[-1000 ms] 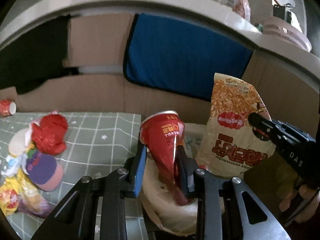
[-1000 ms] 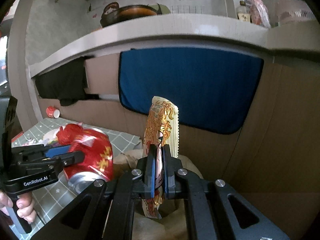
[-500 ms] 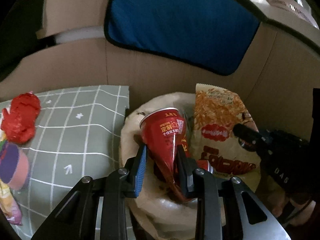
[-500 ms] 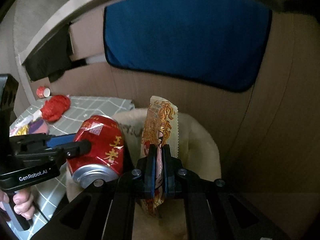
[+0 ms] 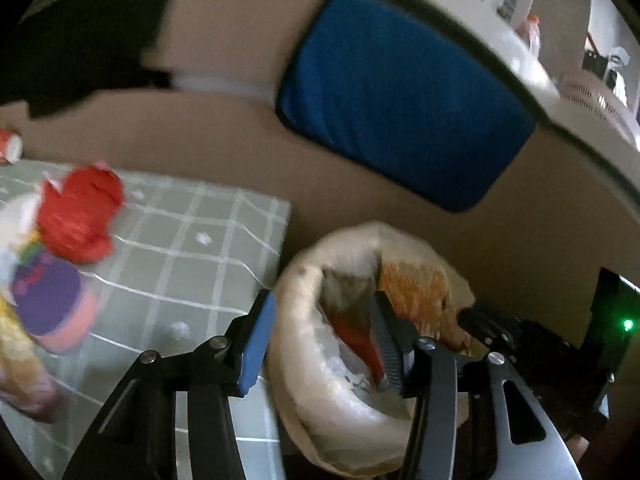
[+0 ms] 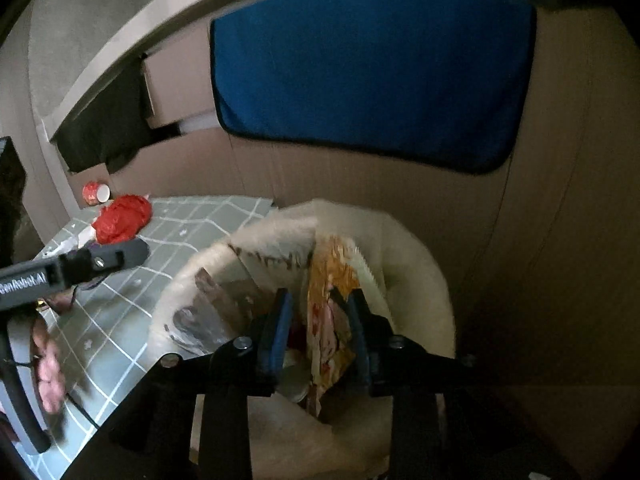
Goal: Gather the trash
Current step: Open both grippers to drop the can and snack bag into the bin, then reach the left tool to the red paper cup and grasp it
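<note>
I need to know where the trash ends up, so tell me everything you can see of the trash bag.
The trash bag is pale cream, thin translucent plastic, crumpled, its mouth wide open and facing up. It sits beside the edge of the green checked tablecloth, below the brown wall. An orange snack packet stands inside it, between the open fingers of the right tool. The left tool straddles its near rim.

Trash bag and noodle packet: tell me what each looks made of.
Trash bag: thin, translucent, cream plastic film, judging by its crumpled, slightly glossy folded rim. Noodle packet: printed plastic or foil-laminate wrapper, probably; serrated edge and creased, shiny orange print suggest it.
</note>
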A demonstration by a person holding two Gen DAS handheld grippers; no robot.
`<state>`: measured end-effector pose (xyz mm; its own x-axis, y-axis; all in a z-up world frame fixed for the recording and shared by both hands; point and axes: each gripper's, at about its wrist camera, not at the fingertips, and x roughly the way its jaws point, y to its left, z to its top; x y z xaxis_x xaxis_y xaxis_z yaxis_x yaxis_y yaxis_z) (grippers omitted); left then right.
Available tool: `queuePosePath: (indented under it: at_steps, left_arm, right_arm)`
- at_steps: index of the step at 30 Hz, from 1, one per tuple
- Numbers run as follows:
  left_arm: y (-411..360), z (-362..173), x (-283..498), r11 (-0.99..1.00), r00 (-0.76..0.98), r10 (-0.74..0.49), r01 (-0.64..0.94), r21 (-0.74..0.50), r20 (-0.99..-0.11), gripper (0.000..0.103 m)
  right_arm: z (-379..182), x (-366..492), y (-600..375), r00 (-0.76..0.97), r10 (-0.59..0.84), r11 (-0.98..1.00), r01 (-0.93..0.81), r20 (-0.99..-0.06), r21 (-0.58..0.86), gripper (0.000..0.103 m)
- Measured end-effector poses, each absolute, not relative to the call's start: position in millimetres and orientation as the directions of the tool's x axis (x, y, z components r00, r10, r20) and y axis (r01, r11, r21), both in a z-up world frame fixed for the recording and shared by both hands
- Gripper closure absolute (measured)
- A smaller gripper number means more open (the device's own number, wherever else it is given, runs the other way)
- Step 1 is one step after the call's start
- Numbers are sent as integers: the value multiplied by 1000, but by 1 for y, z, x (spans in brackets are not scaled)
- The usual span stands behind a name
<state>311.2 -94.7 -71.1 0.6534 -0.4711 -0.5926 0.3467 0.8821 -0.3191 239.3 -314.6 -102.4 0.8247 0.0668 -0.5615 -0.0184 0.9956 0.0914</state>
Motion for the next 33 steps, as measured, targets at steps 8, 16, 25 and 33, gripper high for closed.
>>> queuePosePath:
  at_steps: [8, 16, 25, 33]
  left_arm:
    - [-69, -15, 275, 898, 754, -440, 352, -265, -489, 53]
    - [-32, 27, 243, 927, 832, -371, 304, -222, -413, 53]
    - [68, 61, 239, 965, 921, -190, 112, -236, -340, 53]
    - [190, 68, 280, 957, 939, 0, -99, -271, -343, 53]
  right_arm:
    - [-45, 217, -293, 888, 63, 998, -46, -456, 48, 75]
    - [8, 207, -251, 918, 144, 990, -133, -369, 55, 75]
    - [46, 219, -176, 908, 284, 958, -283, -308, 47, 70]
    - [46, 266, -106, 875, 379, 924, -374, -300, 78, 70]
